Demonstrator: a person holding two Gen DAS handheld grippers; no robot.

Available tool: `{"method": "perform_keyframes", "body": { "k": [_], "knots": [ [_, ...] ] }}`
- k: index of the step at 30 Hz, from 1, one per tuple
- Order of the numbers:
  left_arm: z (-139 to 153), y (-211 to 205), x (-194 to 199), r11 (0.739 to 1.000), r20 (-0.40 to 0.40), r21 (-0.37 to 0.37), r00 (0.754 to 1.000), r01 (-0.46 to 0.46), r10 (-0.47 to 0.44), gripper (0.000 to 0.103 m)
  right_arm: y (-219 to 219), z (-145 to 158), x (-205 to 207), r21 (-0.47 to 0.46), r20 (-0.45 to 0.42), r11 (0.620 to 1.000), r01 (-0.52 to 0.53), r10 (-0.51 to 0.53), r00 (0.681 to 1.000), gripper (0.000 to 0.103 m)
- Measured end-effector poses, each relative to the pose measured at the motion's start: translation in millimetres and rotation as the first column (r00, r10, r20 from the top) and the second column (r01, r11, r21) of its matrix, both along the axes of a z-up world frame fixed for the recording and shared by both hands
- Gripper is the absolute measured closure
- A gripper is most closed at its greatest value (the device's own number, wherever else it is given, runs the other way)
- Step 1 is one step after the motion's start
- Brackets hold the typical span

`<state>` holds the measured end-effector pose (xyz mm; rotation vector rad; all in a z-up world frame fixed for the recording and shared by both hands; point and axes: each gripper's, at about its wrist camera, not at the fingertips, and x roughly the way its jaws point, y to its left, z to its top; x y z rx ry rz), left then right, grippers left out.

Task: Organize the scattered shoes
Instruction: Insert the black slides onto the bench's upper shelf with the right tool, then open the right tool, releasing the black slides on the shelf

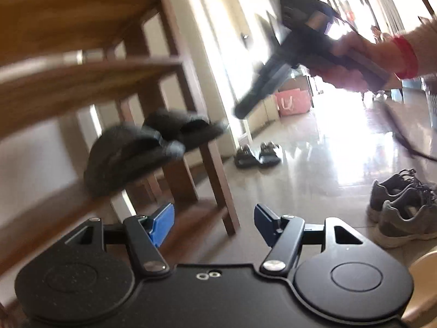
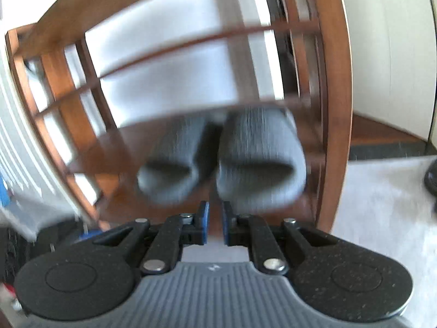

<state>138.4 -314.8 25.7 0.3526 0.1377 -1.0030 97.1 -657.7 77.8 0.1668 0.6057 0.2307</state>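
The left wrist view sits low, near the floor (image 1: 314, 164), facing along the wooden shoe rack (image 1: 174, 63) from its end toward a bright far doorway. The right wrist view faces the rack (image 2: 336, 109) head-on from close range, tilted. Both share the rack and the grey slippers (image 1: 128, 155) (image 2: 259, 164) on its shelf; both are blurred.
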Motion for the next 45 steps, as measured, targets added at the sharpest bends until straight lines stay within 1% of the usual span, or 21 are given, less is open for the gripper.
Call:
{"method": "perform_keyframes", "body": {
  "k": [2, 4, 6, 8, 11, 14, 17, 20, 24, 32, 36, 40, 43, 45],
  "knots": [
    [8, 5, 10, 0.995, -0.079, -0.069, 0.994, -0.075, 0.069, 0.039, 5, -10, 3, -0.038, -0.033, 0.999, 0.006, -0.007, 0.999, 0.089],
    [21, -3, 17, 0.982, -0.129, -0.121, 0.983, -0.145, 0.130, 0.039, 6, -14, 8, -0.024, -0.042, 0.999, 0.022, -0.023, 0.999, 0.089],
    [35, -18, 22, 0.972, -0.156, -0.145, 0.975, -0.184, 0.161, 0.039, 2, -14, 18, 0.003, -0.038, 0.999, 0.042, -0.042, 0.998, 0.089],
    [44, -32, 25, 0.972, -0.167, -0.154, 0.974, -0.179, 0.153, 0.039, 0, -13, 26, 0.014, -0.031, 0.998, 0.058, -0.058, 0.998, 0.089],
    [51, -51, 28, 0.976, -0.178, -0.142, 0.974, -0.163, 0.137, 0.039, 0, -12, 33, 0.016, -0.033, 0.998, 0.066, -0.066, 0.997, 0.089],
    [50, -60, 29, 0.973, -0.213, -0.147, 0.966, -0.181, 0.147, 0.039, 1, -14, 34, 0.005, -0.032, 0.997, 0.073, -0.073, 0.997, 0.089],
    [48, -66, 26, 0.969, -0.213, -0.141, 0.962, -0.204, 0.171, 0.039, -1, -14, 33, 0.000, -0.032, 0.997, 0.078, -0.078, 0.996, 0.089],
    [46, -69, 24, 0.963, -0.235, -0.135, 0.952, -0.232, 0.196, 0.039, -3, -16, 34, -0.011, -0.036, 0.996, 0.086, -0.086, 0.996, 0.089],
    [45, -76, 26, 0.958, -0.226, -0.127, 0.947, -0.259, 0.226, 0.039, -7, -17, 38, -0.015, -0.032, 0.996, 0.092, -0.092, 0.995, 0.089],
    [47, -93, 47, 0.943, -0.212, -0.106, 0.933, -0.316, 0.289, 0.039, -1, -19, 56, -0.040, -0.034, 0.995, 0.090, -0.092, 0.995, 0.089],
    [49, -102, 61, 0.930, -0.209, -0.093, 0.920, -0.357, 0.332, 0.038, -2, -20, 75, -0.030, -0.043, 0.995, 0.100, -0.101, 0.994, 0.088],
    [52, -110, 76, 0.913, -0.214, -0.082, 0.901, -0.401, 0.376, 0.038, -2, -20, 94, -0.041, -0.043, 0.993, 0.109, -0.111, 0.993, 0.088],
    [54, -117, 88, 0.898, -0.219, -0.077, 0.886, -0.433, 0.408, 0.038, -2, -21, 113, -0.040, -0.042, 0.990, 0.132, -0.133, 0.990, 0.088],
    [54, -117, 89, 0.891, -0.229, -0.084, 0.879, -0.446, 0.418, 0.038, -3, -23, 123, -0.032, -0.039, 0.988, 0.150, -0.151, 0.988, 0.088]
  ]
}}
